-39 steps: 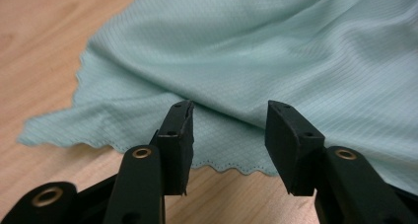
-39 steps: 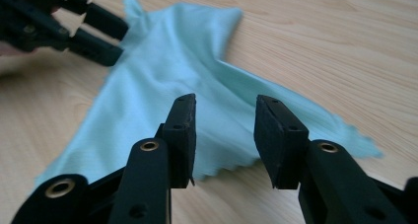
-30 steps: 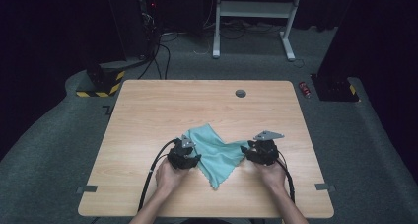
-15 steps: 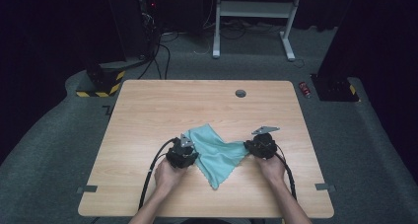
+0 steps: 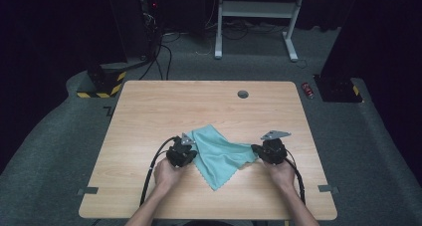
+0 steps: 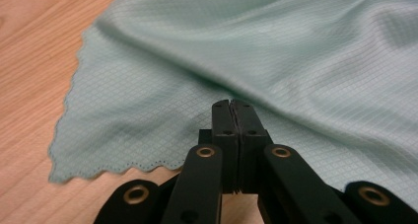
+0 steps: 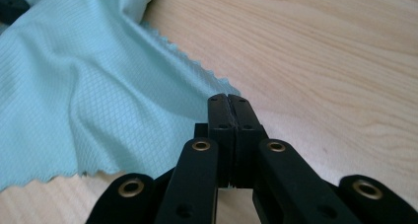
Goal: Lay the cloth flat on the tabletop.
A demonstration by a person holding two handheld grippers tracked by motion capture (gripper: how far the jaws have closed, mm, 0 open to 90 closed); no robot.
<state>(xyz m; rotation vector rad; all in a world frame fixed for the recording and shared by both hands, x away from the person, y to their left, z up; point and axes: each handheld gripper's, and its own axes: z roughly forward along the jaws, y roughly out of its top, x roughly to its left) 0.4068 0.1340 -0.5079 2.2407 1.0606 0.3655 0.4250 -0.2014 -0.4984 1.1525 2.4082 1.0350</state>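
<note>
A light teal cloth [image 5: 219, 154] lies rumpled on the wooden table [image 5: 199, 106], towards the near edge. My left gripper [image 5: 191, 149] is at the cloth's left edge. Its jaws have just been closing and are now pressed together on a raised fold of the cloth [image 6: 246, 46], as the left gripper [image 6: 230, 103] view shows. My right gripper [image 5: 255, 149] is at the cloth's right corner. Its jaws have also just been closing, and the right gripper [image 7: 228, 96] is shut with the zigzag corner of the cloth [image 7: 74, 86] pinched at its tips.
A small round grommet [image 5: 243, 93] sits near the table's far edge. On the floor beyond are a red can [image 5: 308, 90], a yellow-and-black striped base [image 5: 99, 89] and a white stand [image 5: 254, 17]. Cables trail from both grippers towards the near edge.
Hardly anything: both hands stay at the cloth's two sides, and the cloth lies where it did.
</note>
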